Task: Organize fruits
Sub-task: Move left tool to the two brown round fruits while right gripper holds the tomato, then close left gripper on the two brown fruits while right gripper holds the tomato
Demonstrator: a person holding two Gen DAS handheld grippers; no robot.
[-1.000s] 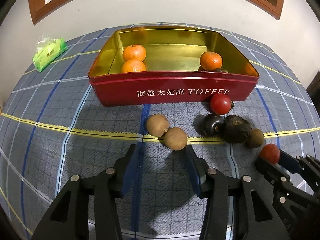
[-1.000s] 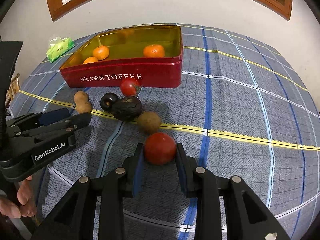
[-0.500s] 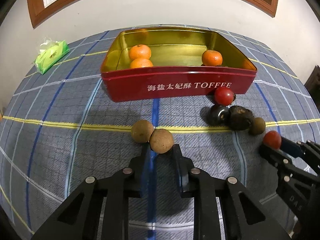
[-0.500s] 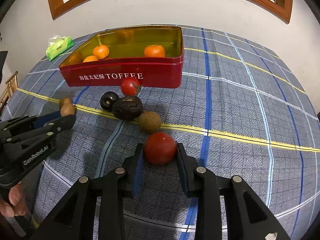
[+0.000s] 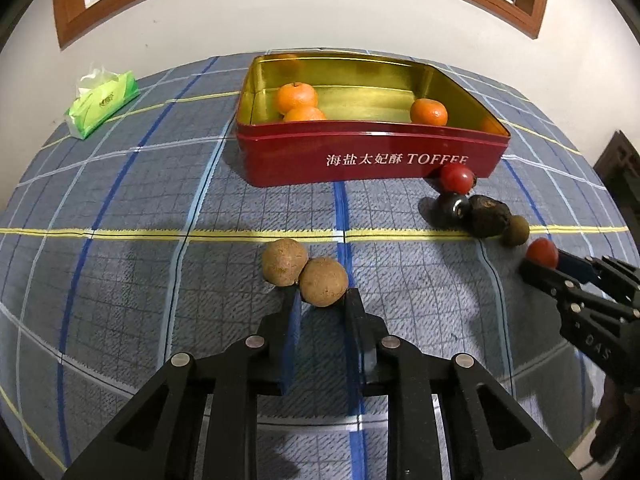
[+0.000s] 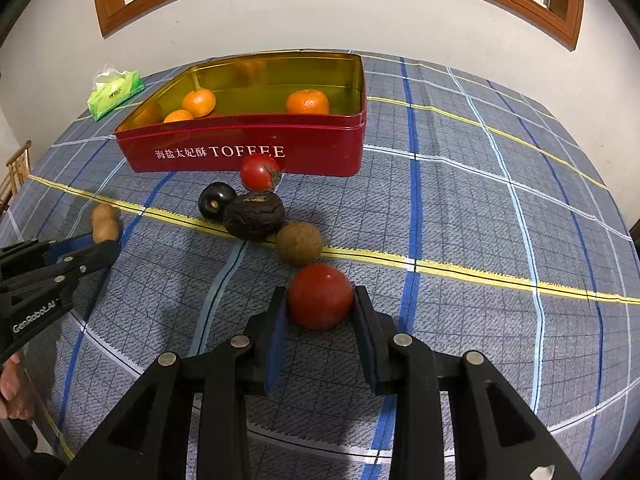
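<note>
My left gripper (image 5: 323, 298) is shut on a round brown fruit (image 5: 323, 281); a second brown fruit (image 5: 285, 261) clings to its left side. The right wrist view shows this pair (image 6: 105, 222) at the left gripper's tips (image 6: 100, 246). My right gripper (image 6: 320, 300) is shut on a red tomato (image 6: 320, 295), low over the checked cloth. The red toffee tin (image 5: 372, 160) stands beyond with three oranges (image 5: 297, 97) inside. In front of it lie a small tomato (image 6: 260, 172), a dark plum (image 6: 216, 200), a wrinkled dark fruit (image 6: 254, 215) and a brown fruit (image 6: 299, 243).
A green tissue pack (image 5: 104, 104) lies at the far left of the table by the wall. A wooden chair (image 6: 16, 172) shows past the left table edge, dark furniture (image 5: 618, 172) past the right edge. A hand (image 6: 12, 396) holds the left gripper.
My left gripper closed on the brown fruit, then moved left across the cloth, taking both brown fruits with it. The right gripper kept still with the tomato.
</note>
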